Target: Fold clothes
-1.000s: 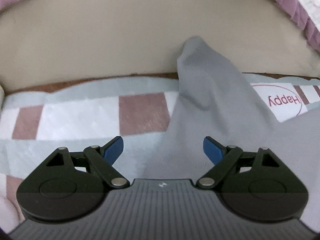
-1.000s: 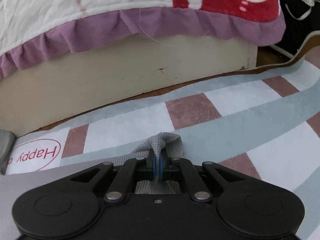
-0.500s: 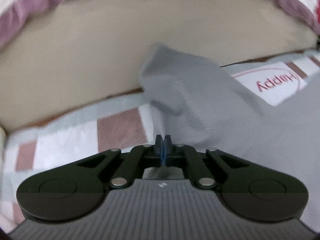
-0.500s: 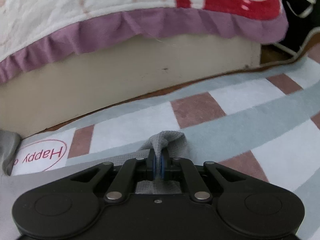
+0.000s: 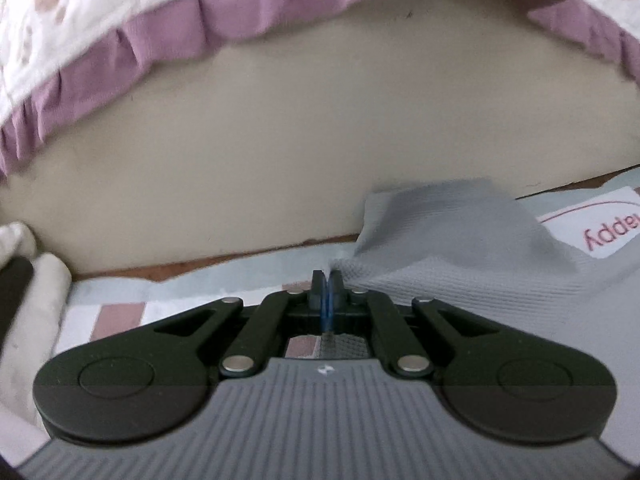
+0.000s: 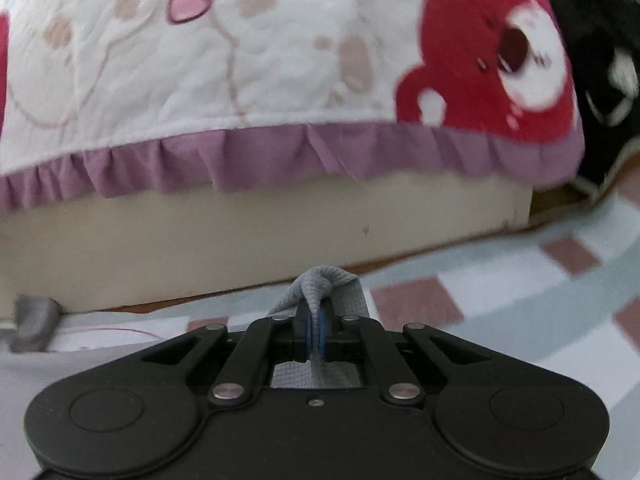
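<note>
Grey garment (image 5: 460, 256) edges pinched by left gripper (image 5: 327, 280) and right gripper (image 6: 315, 312)

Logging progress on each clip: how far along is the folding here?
Early. Done: both grasps are made. The left claw is shut on an edge of the grey garment, and the right claw pinches a bunched bit of it. In hand: the pinched cloth stands raised above the checked rug. Left: no neat fold shows; the garment must be carried over, laid flat and released.

Home bedroom: frilled bedspread (image 6: 280, 64), bed base (image 5: 320, 152), checked rug (image 6: 520, 292).
</note>
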Motion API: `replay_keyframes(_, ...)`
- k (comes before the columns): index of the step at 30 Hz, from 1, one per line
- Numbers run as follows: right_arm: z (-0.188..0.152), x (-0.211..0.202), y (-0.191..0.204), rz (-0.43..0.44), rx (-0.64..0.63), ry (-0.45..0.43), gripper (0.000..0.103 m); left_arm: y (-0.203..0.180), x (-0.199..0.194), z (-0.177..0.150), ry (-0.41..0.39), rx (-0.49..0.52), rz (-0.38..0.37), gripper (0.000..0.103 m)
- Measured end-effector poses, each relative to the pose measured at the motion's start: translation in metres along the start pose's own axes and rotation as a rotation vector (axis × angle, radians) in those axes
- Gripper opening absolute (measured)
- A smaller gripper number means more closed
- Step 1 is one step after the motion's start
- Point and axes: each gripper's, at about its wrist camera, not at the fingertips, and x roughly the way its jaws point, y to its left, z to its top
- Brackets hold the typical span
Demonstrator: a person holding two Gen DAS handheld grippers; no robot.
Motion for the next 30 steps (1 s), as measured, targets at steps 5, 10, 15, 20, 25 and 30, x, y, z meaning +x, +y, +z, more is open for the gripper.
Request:
replay_keyframes(5, -0.02, 0.034, 0.001, -0.153, -0.061, 0.138, 0.012, -0.008, 0.022, -0.009, 0.102, -0.028, 0.009, 0.007)
replay_keyframes(10, -0.004, 0.007, -0.049, -0.232, 0.234, 0.199, 0.047, -0.001, -0.011, 0.004, 0.146, -0.058, 0.086, 0.056)
replay_keyframes(15, 0.0, -0.059, -0.068, -0.099, 0.504, 0.273, 0.049, -0.012, -0.082, -0.002, 0.162, -0.106, -0.041, 0.058)
replay_keyframes(20, -0.041, -0.132, -0.043, -0.034, 0.619, 0.385, 0.061, -0.025, -0.111, -0.027, 0.273, -0.191, -0.148, 0.059)
replay_keyframes(25, -0.085, -0.176, -0.015, -0.02, 0.74, 0.502, 0.062, -0.038, -0.159, -0.052, 0.318, -0.087, -0.228, 0.064)
replay_keyframes(30, -0.102, -0.188, 0.006, 0.058, 0.772, 0.557, 0.062, -0.036, -0.208, -0.071, 0.345, -0.012, -0.242, 0.072)
